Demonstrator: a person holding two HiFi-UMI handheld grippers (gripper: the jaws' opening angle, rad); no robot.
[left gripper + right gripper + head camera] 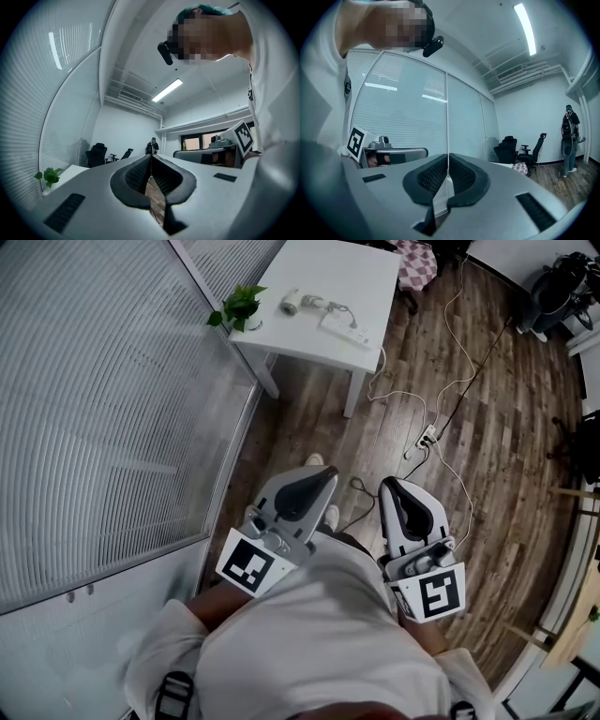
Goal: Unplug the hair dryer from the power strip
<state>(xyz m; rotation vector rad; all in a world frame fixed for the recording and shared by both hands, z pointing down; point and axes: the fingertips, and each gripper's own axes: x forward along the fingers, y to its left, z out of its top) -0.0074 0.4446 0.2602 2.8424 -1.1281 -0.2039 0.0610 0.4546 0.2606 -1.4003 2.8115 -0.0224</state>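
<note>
In the head view a white hair dryer [292, 303] lies on a white table [342, 268] at the far end of the room. Its cord runs to a white power strip [345, 331] near the table's right edge. Both grippers are held close to the person's body, far from the table. The left gripper [327, 474] points up and to the right, and its jaws are shut with nothing between them. The right gripper [391, 485] points up, shut and empty too. In the gripper views the left gripper [151, 157] and the right gripper [448, 156] show their pads pressed together.
A small potted plant [240, 306] stands on the table's left corner. A glass wall with blinds [103, 409] runs along the left. A second power strip [427, 437] with white cables lies on the wooden floor. Office chairs [508, 149] and a standing person [568, 139] are far off.
</note>
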